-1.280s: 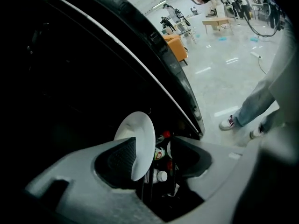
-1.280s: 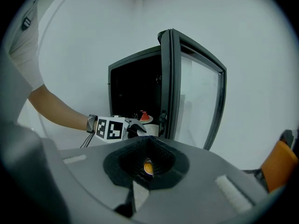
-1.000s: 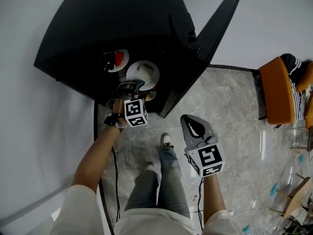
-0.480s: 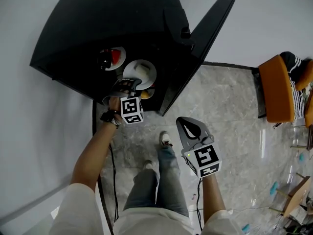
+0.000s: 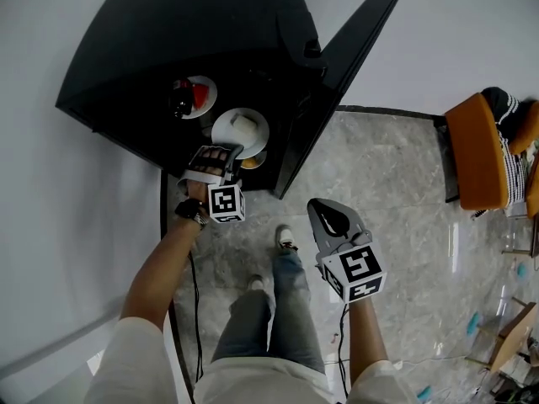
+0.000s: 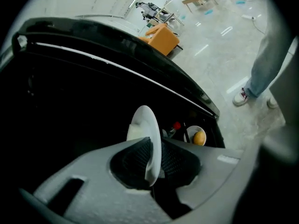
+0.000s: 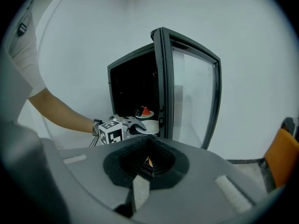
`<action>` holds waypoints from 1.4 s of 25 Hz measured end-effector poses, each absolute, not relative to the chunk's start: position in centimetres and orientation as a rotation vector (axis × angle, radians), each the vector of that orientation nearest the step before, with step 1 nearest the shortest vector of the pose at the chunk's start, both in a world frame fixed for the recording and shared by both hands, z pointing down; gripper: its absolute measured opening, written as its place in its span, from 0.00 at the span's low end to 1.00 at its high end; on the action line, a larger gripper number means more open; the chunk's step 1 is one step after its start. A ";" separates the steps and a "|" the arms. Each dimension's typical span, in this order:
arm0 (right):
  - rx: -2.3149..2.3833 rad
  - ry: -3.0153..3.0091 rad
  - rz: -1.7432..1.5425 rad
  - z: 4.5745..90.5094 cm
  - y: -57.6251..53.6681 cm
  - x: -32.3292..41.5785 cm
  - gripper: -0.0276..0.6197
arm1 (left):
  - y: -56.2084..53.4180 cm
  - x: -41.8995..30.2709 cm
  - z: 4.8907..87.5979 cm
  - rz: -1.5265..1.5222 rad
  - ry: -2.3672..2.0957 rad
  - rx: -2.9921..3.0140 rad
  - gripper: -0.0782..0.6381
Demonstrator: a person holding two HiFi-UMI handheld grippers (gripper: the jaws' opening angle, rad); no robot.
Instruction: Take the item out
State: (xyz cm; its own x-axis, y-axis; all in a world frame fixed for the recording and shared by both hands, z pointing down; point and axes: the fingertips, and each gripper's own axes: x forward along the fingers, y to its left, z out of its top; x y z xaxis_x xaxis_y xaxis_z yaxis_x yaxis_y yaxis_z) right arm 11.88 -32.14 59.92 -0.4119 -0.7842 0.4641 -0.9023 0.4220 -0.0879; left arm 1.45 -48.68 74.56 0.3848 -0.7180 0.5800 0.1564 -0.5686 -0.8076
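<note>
A white plate point(image 5: 240, 127) with a pale block point(image 5: 245, 124) on it sits on a shelf of the black cabinet point(image 5: 185, 40), whose door point(image 5: 337, 82) stands open. My left gripper point(image 5: 221, 154) reaches into the cabinet. Its jaws are closing, and the plate's near rim point(image 6: 148, 139) stands edge-on between the pads, which press on it. The left gripper point(image 6: 152, 160) fills the bottom of its own view. My right gripper point(image 5: 328, 213) hangs shut with nothing held over the floor, right of the cabinet, and faces it point(image 7: 145, 160). From there the plate point(image 7: 148, 126) shows beside the marker cube.
Further back on the shelf is another plate with a red item point(image 5: 195, 97). A small bowl with an orange item point(image 6: 198, 136) sits lower, near the door. An orange chair point(image 5: 480, 154) stands at the right. The person's shoes point(image 5: 286, 242) are on the marble floor below.
The left gripper's jaws have come together on the plate's rim. The left hand has shifted slightly down and toward the cabinet's front. The right gripper has barely moved.
</note>
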 end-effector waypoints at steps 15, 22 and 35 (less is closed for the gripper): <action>1.544 -2.284 0.456 57.8 -29.6 13.0 0.05 | -45.9 0.4 70.3 -1.150 0.572 -1.620 0.13; 1.601 -2.289 0.454 51.6 -27.6 13.2 0.05 | -42.4 -1.5 64.3 -1.200 0.575 -1.618 0.13; 1.626 -2.334 0.324 40.0 -23.9 11.5 0.05 | -31.8 0.2 48.6 -1.074 0.571 -1.651 0.13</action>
